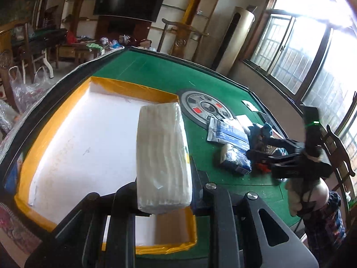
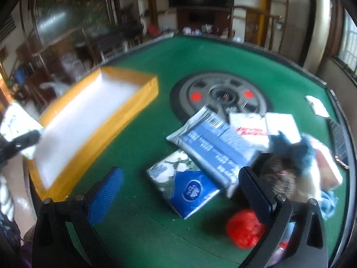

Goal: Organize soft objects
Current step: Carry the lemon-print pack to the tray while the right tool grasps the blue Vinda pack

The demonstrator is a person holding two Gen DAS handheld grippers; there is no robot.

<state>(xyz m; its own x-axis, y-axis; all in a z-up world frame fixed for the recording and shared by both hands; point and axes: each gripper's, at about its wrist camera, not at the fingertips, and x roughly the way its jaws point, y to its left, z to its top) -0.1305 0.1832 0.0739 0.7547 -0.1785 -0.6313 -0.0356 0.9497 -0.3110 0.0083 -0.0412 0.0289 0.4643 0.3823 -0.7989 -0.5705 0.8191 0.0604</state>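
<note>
Midway through a sorting job at a green felt table [image 1: 156, 71]: left gripper [image 1: 165, 196] clamped on a white tissue pack [image 1: 162, 156], held above the near right part of a yellow-edged tray [image 1: 55, 120] with a white floor. No contact visible between pack and tray; nothing else lying inside the tray as far as either view shows.

Right gripper [image 2: 178, 192] spread wide and carrying nothing, poised above the heap of soft goods on the right side of the table. Blue pad on one finger, dark pad on the other. Directly below the gap: a blue floral tissue packet [image 2: 185, 189], partly overlapped by a grey-and-blue pouch [image 2: 214, 143]. Just beside the dark finger: a red plastic bag [image 2: 245, 230] and a dark, fuzzy bundle [image 2: 281, 174] (too blurred to identify further).

Step in hand, by the look of it: delivery of the first pack into the tray, with the second pick being lined up in parallel.

Next move, as a judgement: lowering of the white pack to the tray floor, tight against a wall to leave room for the rest, then release. For the right side, a descent over the floral packet, with care needed where the pouch overlaps it, lest both come up together.
</note>
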